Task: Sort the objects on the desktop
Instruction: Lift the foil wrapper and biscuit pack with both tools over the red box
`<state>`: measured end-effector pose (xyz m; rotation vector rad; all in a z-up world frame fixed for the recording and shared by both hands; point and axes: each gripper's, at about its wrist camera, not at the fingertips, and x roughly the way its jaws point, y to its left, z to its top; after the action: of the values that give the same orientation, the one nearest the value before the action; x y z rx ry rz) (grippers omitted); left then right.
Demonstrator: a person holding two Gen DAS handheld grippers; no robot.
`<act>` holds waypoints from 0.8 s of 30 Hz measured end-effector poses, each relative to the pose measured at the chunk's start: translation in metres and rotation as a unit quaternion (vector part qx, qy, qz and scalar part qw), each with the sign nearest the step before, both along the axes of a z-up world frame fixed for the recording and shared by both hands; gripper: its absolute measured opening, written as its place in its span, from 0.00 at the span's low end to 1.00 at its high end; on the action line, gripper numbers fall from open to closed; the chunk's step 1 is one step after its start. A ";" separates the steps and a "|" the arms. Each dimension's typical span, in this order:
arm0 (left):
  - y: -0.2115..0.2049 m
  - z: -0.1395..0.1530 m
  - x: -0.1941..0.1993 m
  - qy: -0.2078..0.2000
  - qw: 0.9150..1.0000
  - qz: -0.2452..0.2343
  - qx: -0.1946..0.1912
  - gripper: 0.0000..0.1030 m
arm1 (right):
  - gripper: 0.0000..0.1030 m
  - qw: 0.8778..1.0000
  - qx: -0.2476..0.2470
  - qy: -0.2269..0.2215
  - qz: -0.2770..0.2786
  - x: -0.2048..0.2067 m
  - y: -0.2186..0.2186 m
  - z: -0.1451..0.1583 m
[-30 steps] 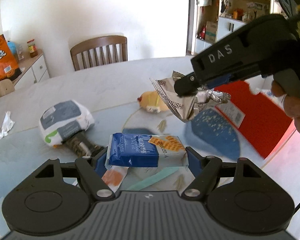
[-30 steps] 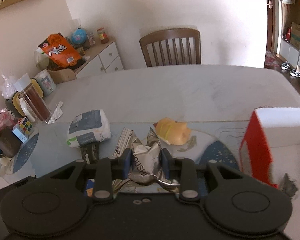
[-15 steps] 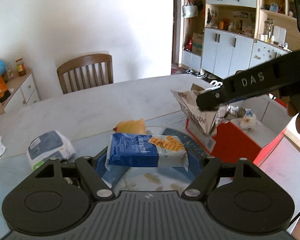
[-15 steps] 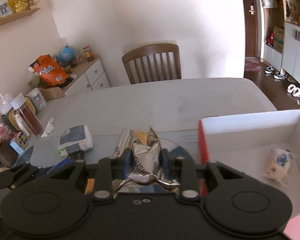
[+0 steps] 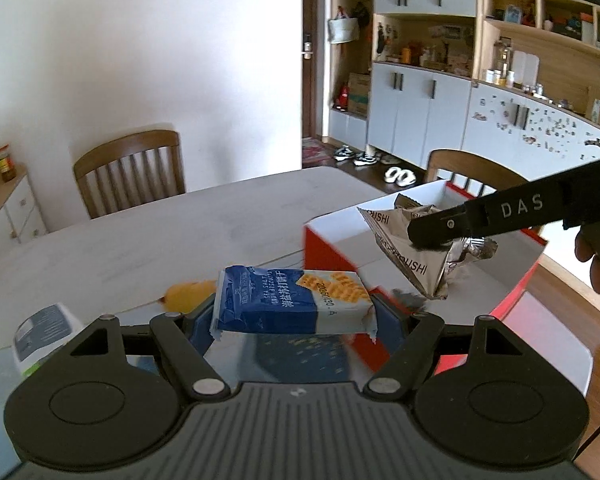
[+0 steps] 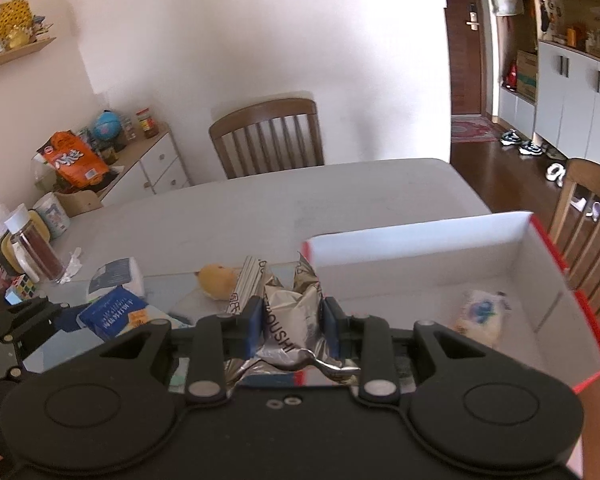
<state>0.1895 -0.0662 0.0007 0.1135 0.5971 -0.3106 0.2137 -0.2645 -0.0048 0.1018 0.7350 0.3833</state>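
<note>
My left gripper (image 5: 296,314) is shut on a blue and white cracker packet (image 5: 292,304) and holds it in the air, left of the red box (image 5: 328,248). The packet also shows in the right wrist view (image 6: 114,312). My right gripper (image 6: 290,320) is shut on a crumpled silver snack wrapper (image 6: 290,312) at the box's near left corner. In the left wrist view the wrapper (image 5: 416,256) hangs over the box. The red box has white inner walls (image 6: 420,244) and holds a small white and blue packet (image 6: 480,314).
On the table lie a yellow plush toy (image 6: 216,278), a white and grey tissue pack (image 6: 116,276) and a striped paper piece (image 6: 250,274). A jar (image 6: 32,248) and a puzzle cube (image 6: 22,286) stand far left. Wooden chairs (image 6: 268,136) stand around the table.
Both grippers have moved right and up toward the red box, each keeping its packet. The silver wrapper now hangs over the box's opening.
</note>
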 end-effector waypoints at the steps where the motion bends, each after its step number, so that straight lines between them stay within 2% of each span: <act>1: -0.007 0.001 0.002 -0.001 1.000 -0.003 0.001 0.75 | 0.30 1.000 -0.001 0.000 -0.003 0.000 -0.006 0.000; 16: -0.097 -0.005 0.027 0.014 0.999 -0.043 0.012 0.75 | 0.30 0.999 -0.012 -0.005 -0.036 0.016 -0.100 -0.009; 24: -0.120 -0.016 0.058 0.044 0.998 -0.052 0.011 0.75 | 0.30 0.999 -0.018 0.008 -0.038 0.025 -0.119 -0.024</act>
<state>0.2480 -0.1865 -0.0148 0.1523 0.6839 -0.4121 0.2389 -0.3840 -0.0288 0.0992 0.7516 0.2962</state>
